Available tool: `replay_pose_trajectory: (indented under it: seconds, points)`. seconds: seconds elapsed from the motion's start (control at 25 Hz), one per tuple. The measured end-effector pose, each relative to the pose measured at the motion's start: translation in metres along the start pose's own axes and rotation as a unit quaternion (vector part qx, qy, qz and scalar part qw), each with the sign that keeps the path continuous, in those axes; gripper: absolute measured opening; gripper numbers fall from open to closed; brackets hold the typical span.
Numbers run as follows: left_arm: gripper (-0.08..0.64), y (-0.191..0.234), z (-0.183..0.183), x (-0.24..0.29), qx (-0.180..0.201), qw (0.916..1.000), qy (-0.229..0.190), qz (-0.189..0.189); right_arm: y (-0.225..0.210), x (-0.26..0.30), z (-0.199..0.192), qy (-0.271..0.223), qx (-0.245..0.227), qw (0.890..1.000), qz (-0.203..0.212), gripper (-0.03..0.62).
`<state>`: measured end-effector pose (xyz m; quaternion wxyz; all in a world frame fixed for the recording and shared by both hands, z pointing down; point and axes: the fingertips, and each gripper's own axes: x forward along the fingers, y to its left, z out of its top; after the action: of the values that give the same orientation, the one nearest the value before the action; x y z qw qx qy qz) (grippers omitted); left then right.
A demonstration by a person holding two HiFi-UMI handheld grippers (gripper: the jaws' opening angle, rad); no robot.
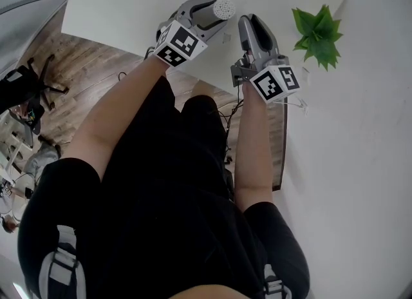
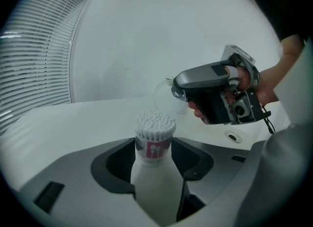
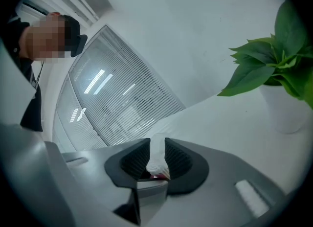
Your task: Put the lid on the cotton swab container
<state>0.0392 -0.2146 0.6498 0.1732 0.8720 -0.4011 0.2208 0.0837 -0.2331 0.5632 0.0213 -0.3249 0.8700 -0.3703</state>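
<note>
Clamped round the white body of the cotton swab container [image 2: 152, 182]: both dark ribbed pads [image 2: 119, 161] of the left gripper [image 2: 154, 158], jaws fairly wide apart, container upright between them. Uncapped, with packed swab heads [image 2: 155, 122] showing at the top and a pink label band [image 2: 154, 148] just beneath. Pinched nearly together on the clear lid [image 2: 166, 97]: jaws of the right gripper [image 3: 156, 163], with only a thin translucent sliver between the pads in the right gripper view. From the left gripper view, lid held in the air beyond the container's top and a little to the right, apart from the swab heads, not seated. Behind it, a hand [image 2: 247, 81] wrapped round the right gripper's grey body. In the head view, both grippers out over the white table [image 1: 129, 1], tips close together, marker cubes [image 1: 182, 43] toward the person. Green plant [image 1: 318, 33] off to the right on the white surface, also at the right edge of the right gripper view.
</note>
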Motion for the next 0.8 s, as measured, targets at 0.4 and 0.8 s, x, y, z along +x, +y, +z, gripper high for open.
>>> replay_pose_trajectory:
  seconds: [0.4, 0.8]
  points:
    - [0.233, 0.000, 0.000, 0.000, 0.001, 1.0000, -0.001, -0.004, 0.023, 0.015, -0.012, 0.021, -0.035, 0.999, 0.022, 0.109]
    - [0.233, -0.001, 0.000, 0.000, 0.000, 1.0000, 0.000, -0.005, 0.023, 0.026, -0.027, 0.051, -0.061, 0.997, 0.016, 0.106]
